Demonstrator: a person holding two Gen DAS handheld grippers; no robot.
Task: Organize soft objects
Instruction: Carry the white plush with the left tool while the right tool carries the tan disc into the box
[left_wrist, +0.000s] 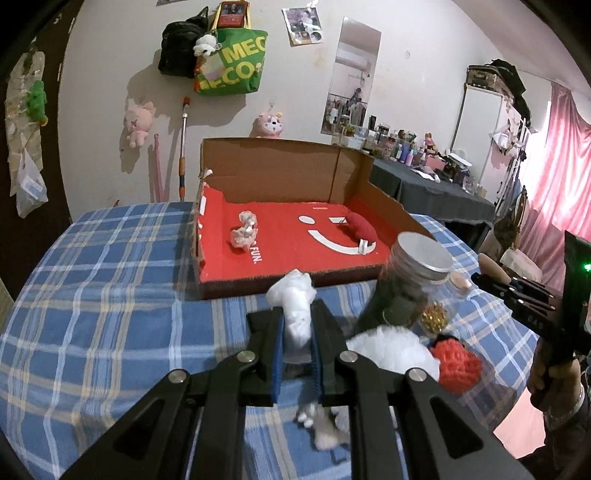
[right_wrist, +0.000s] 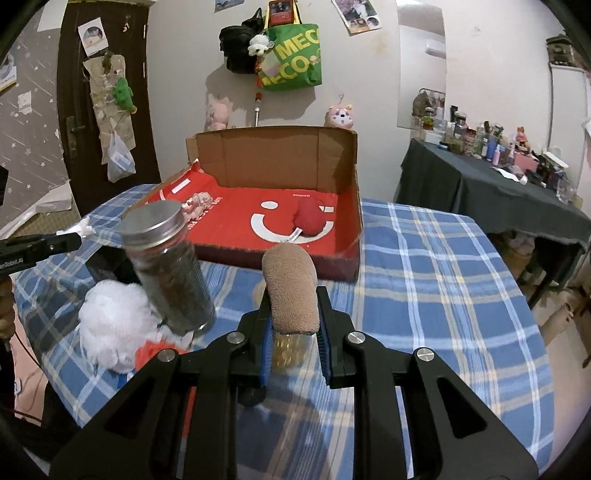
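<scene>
My left gripper (left_wrist: 298, 325) is shut on a white fluffy soft toy (left_wrist: 293, 302), held above the plaid tablecloth in front of the open cardboard box (left_wrist: 280, 173). My right gripper (right_wrist: 293, 314) is shut on a tan plush piece (right_wrist: 291, 288), also in front of the box (right_wrist: 277, 155). Inside the box lie a red cushion (left_wrist: 360, 227) (right_wrist: 310, 218) and a small pinkish-white soft toy (left_wrist: 243, 232) (right_wrist: 197, 203). A white fluffy ball (left_wrist: 391, 349) (right_wrist: 114, 321) and a red knitted piece (left_wrist: 456, 363) (right_wrist: 155, 354) lie on the table.
A glass jar with a metal lid (left_wrist: 410, 280) (right_wrist: 166, 269) stands between the grippers beside the white ball. Small gold items (left_wrist: 434, 317) lie next to it. A dark table with bottles (right_wrist: 491, 173) stands at the right. Bags hang on the wall (left_wrist: 229, 62).
</scene>
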